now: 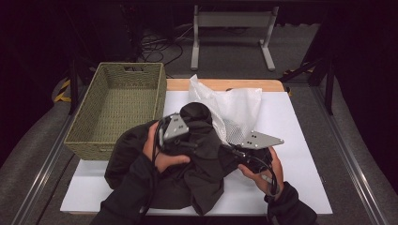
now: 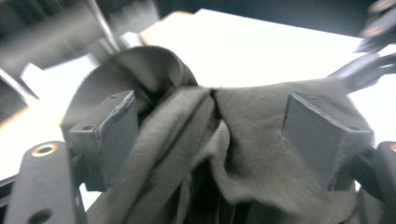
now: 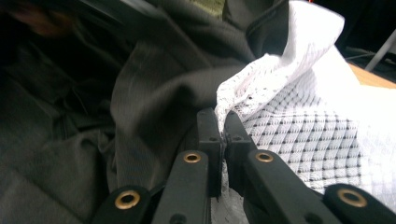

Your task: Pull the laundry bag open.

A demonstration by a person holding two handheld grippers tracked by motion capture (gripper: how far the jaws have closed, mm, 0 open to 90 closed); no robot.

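Observation:
A dark grey garment lies bunched on the white table top, and its upper end pokes into the mouth of a white mesh bag. My left gripper is over the garment's top. In the left gripper view, my left gripper has its jaws wide apart, with a thick fold of the garment bunched loosely between the pads. My right gripper comes in from the right. In the right gripper view, my right gripper is shut on the mesh bag at its rim, beside the dark cloth.
A woven olive basket stands at the table's left, close to the garment. The white top has bare room to the right. A wooden edge runs along the back. Beyond it a metal frame stands on the floor.

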